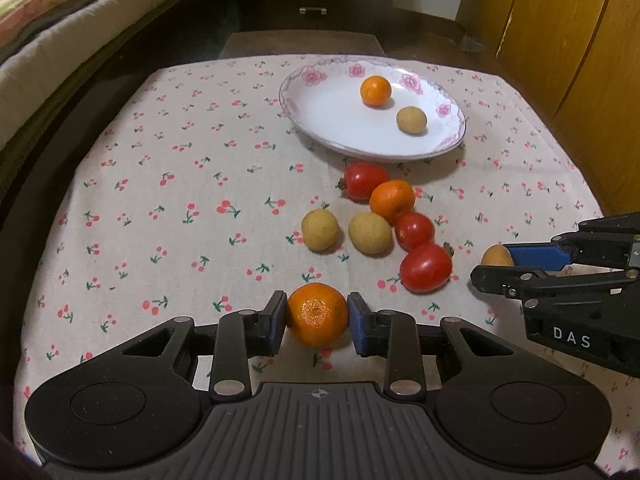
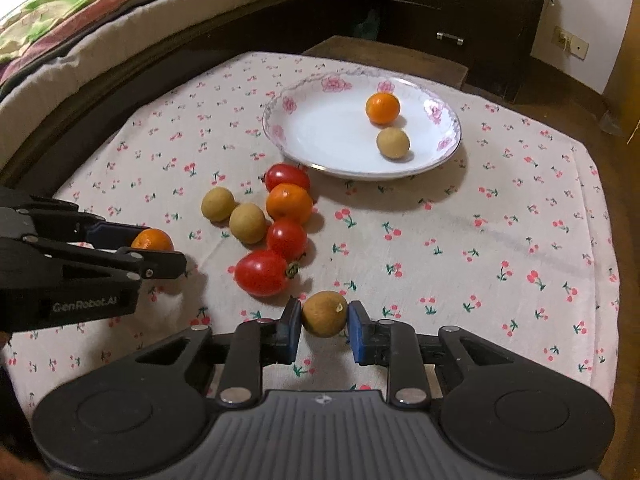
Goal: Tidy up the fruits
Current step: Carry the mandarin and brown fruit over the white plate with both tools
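My left gripper (image 1: 317, 316) is shut on an orange tangerine (image 1: 317, 314) low over the cloth; the tangerine also shows in the right wrist view (image 2: 153, 240). My right gripper (image 2: 324, 316) is shut on a tan longan (image 2: 325, 314), which the left wrist view shows at the right (image 1: 496, 257). A white floral plate (image 1: 332, 120) at the far side holds one tangerine (image 1: 375, 91) and one longan (image 1: 411, 120). Between the plate and the grippers lie three red tomatoes (image 1: 426, 268), a tangerine (image 1: 392, 202) and two longans (image 1: 370, 233).
The table wears a cherry-print cloth (image 1: 180, 184). A bed (image 1: 60, 20) runs along the left. A dark drawer cabinet (image 2: 460, 12) stands behind the table, and wooden cupboard doors (image 1: 560, 40) are on the right.
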Available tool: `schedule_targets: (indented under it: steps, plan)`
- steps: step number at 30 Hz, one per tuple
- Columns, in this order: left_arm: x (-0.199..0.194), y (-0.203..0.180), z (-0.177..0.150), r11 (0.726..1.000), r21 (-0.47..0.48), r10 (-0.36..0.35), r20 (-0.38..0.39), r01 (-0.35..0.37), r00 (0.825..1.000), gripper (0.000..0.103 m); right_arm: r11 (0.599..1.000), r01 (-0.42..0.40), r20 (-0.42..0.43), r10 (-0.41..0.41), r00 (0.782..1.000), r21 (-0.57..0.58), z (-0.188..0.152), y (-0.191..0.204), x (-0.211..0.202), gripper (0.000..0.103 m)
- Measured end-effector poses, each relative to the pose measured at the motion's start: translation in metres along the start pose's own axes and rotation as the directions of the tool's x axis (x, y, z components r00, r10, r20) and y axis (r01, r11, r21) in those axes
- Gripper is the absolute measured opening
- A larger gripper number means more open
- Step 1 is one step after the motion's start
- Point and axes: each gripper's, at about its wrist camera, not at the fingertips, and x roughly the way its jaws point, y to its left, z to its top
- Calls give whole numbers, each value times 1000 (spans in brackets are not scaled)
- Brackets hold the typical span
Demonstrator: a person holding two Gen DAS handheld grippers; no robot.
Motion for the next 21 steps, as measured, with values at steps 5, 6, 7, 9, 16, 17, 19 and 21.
schedule_targets:
  steps: [5, 6, 7, 9, 16, 17, 19, 21]
  plan:
    - [-3, -4, 10, 1000, 6, -8, 20, 7, 1000, 41, 1000, 1, 24, -1, 1000, 13, 9, -4, -4, 26]
    - [-3, -6, 12, 1000, 7, -10, 24, 10, 1000, 41, 1000, 0, 30, 0, 1000, 18, 12, -5, -5, 26]
    - [-3, -7, 15, 1000, 6, -12, 26, 12, 1000, 41, 1000, -2, 34, 1, 999, 21, 14, -6, -5, 26]
    - [-2, -9, 23, 1000, 4, -18, 31, 18, 999, 41, 1000, 2, 43, -3, 999, 25, 20, -8, -5, 26]
    - [2, -21, 55, 999, 27, -22, 74, 20, 997, 41, 999, 7, 85, -12, 996, 53, 47, -22, -3, 27]
    - [4, -20, 61, 1000, 23, -20, 80, 19, 997, 41, 998, 12, 90, -17, 996, 57, 52, -26, -2, 27]
    - [9, -18, 71, 1000, 10, -17, 83, 17, 996, 41, 998, 20, 96, -26, 995, 64, 59, -32, 1, 27]
    - [15, -16, 79, 1000, -2, -16, 83, 16, 996, 41, 997, 20, 99, -28, 995, 77, 66, -39, 6, 27]
